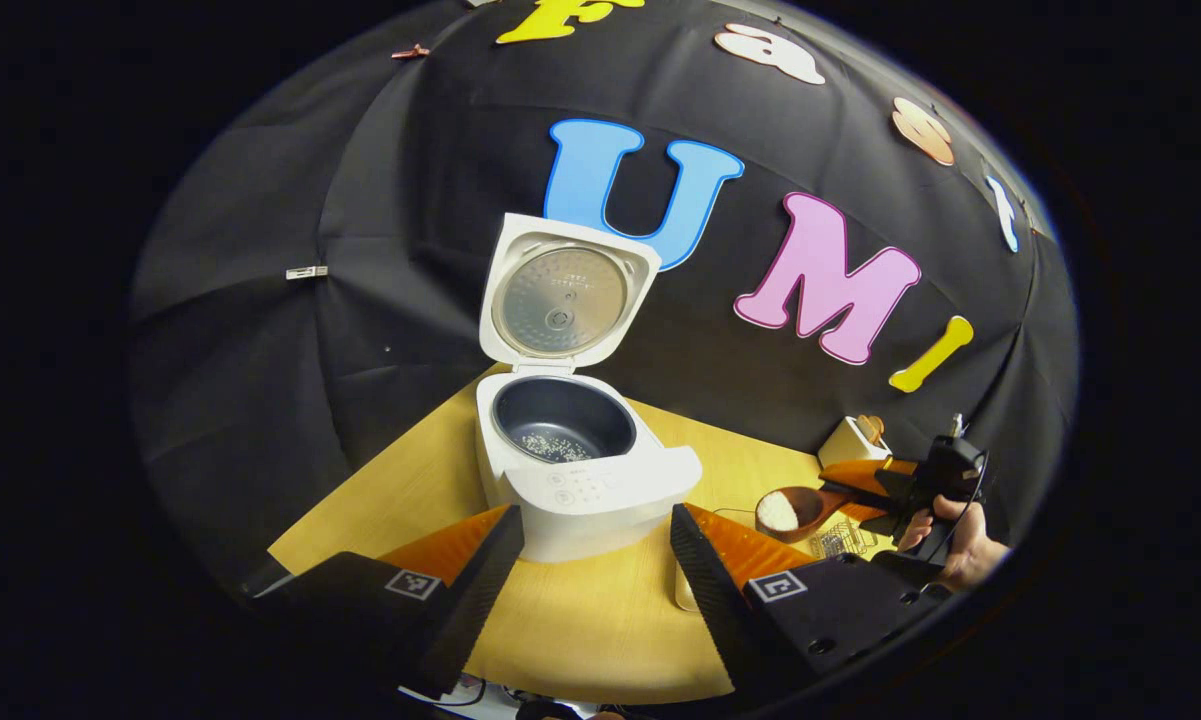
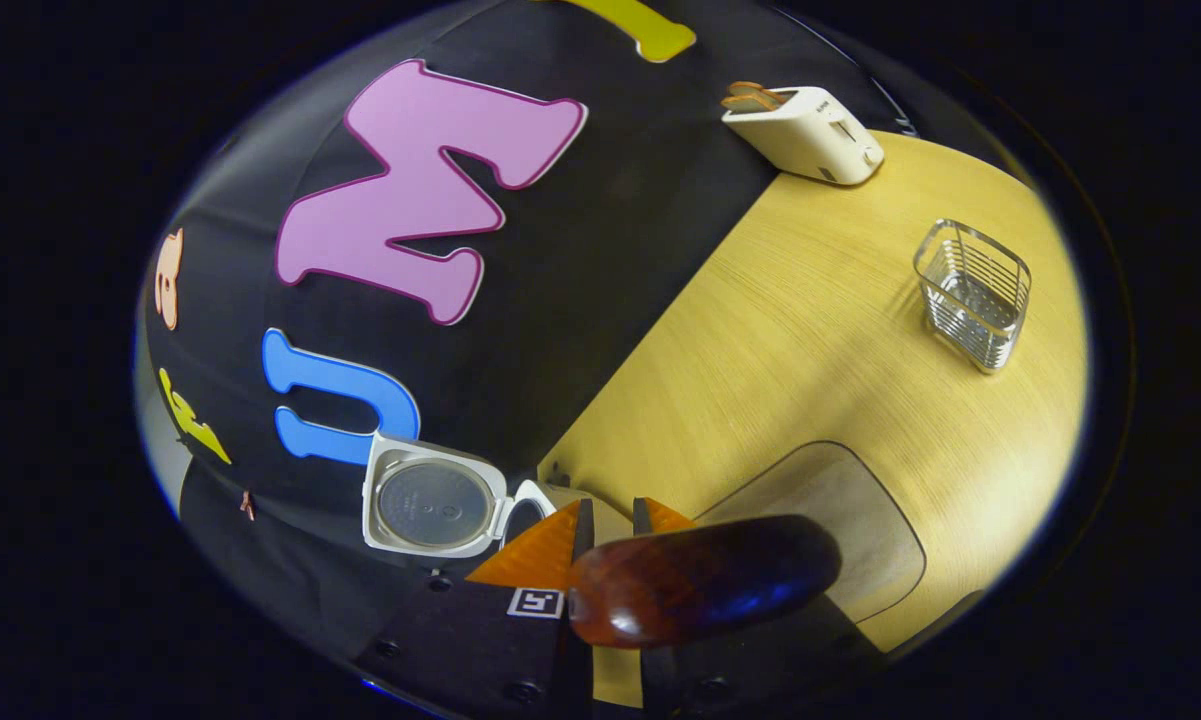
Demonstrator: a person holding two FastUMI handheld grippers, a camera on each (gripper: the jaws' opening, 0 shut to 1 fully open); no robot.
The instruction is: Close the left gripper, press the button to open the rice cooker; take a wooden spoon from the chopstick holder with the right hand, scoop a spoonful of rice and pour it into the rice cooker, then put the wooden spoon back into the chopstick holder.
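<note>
Black cloth wall (image 1: 260,330) behind and around the booth, curving above a pale wooden table (image 1: 600,620) that runs from the near edge back to the cloth; same table (image 2: 820,330) in the right gripper view, with a rounded beige mat (image 2: 860,520) lying flat on it near that gripper. On the table's middle, white rice cooker (image 1: 585,480), lid (image 1: 560,300) swung fully up and standing upright against the wall, dark inner pot (image 1: 565,420) exposed with a thin scatter of rice grains on its bottom; same rice cooker (image 2: 435,505) glimpsed in the right gripper view with its lid raised, partly hidden behind the fingers. Left gripper (image 1: 597,560) low before the cooker's front, jaws spread wide with nothing between them, cooker framed in the gap. Right gripper (image 2: 612,525) clenched on the wooden spoon (image 2: 700,590), dark glossy wood lying crosswise over the fingers and hiding part of the mat. Farther right in the left gripper view, a hand (image 1: 960,540) holding the other gripper above a wooden bowl of rice (image 1: 788,510). White toaster (image 2: 805,130) at the table's back edge by the wall. Wire chopstick holder (image 2: 972,292) standing upright, well apart from toaster and mat, with nothing visible inside it.
</note>
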